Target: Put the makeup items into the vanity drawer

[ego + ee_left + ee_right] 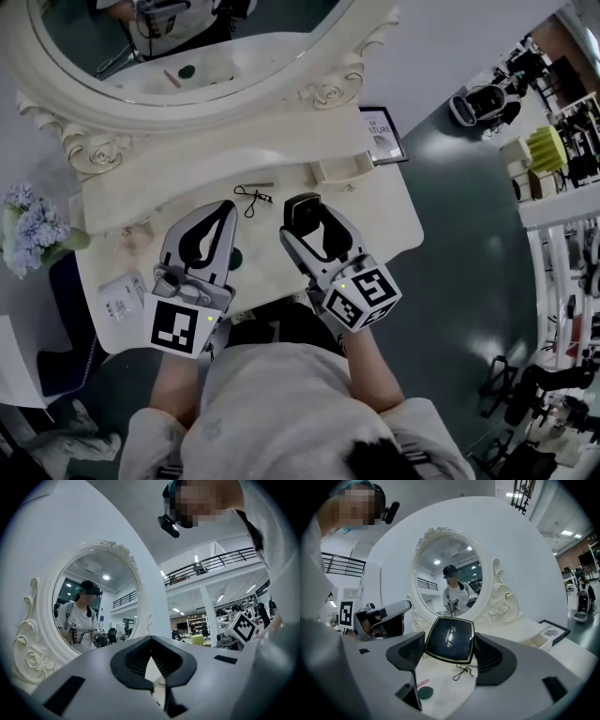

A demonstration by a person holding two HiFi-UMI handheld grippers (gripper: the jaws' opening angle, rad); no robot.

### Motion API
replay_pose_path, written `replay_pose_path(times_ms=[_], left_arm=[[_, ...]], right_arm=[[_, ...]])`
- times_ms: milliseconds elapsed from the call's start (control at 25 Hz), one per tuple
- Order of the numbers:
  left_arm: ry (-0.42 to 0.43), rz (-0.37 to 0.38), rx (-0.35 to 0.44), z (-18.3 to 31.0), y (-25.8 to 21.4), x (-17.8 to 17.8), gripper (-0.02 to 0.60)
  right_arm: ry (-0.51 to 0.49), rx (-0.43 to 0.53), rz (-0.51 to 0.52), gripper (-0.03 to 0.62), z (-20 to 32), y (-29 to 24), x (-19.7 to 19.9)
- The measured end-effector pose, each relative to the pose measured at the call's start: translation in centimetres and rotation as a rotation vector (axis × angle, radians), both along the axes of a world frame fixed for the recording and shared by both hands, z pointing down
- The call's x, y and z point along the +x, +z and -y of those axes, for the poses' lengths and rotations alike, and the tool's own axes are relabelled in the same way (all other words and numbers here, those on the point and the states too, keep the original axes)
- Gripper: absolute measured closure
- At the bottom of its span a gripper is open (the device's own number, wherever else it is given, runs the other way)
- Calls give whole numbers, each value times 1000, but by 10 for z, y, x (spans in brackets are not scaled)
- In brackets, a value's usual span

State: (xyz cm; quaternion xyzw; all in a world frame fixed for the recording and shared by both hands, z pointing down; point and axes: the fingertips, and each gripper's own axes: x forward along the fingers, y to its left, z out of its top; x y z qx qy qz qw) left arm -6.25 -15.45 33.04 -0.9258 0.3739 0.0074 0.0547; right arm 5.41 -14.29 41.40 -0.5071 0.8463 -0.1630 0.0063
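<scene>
Two grippers hang over the white table (394, 220) in front of the mirror (187, 42). The left gripper (223, 211) is pressed shut with nothing in it. The right gripper (305, 225) squeezes a black makeup case (449, 638), held up off the table. A small green disc (425, 693) lies under the grippers. Closer to the mirror lies a lash curler (251, 196). A little open drawer (339, 171) sits at the mirror's foot, on the right.

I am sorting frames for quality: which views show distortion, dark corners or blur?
Head view: sharp, evenly lit, the vanity edge bows slightly. Left gripper view: fisheye, black corners, the left gripper close and slightly soft, the mirror sharper. Right gripper view: same black corners, the compact crisp.
</scene>
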Motion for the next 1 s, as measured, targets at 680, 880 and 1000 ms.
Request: replay_pose_path(times_ms=[680,880,1000], left_arm=[[-109,5,27,19,-13,56,568],[-143,8,28,23,-11,69,568],[-164,8,27,23,-10,75,568]], right_arm=[[-47,-19,-55,279,40,3,84],[-51,-53,-103,279,54,14,113],[-76,-104,-120,279,60,25,126]])
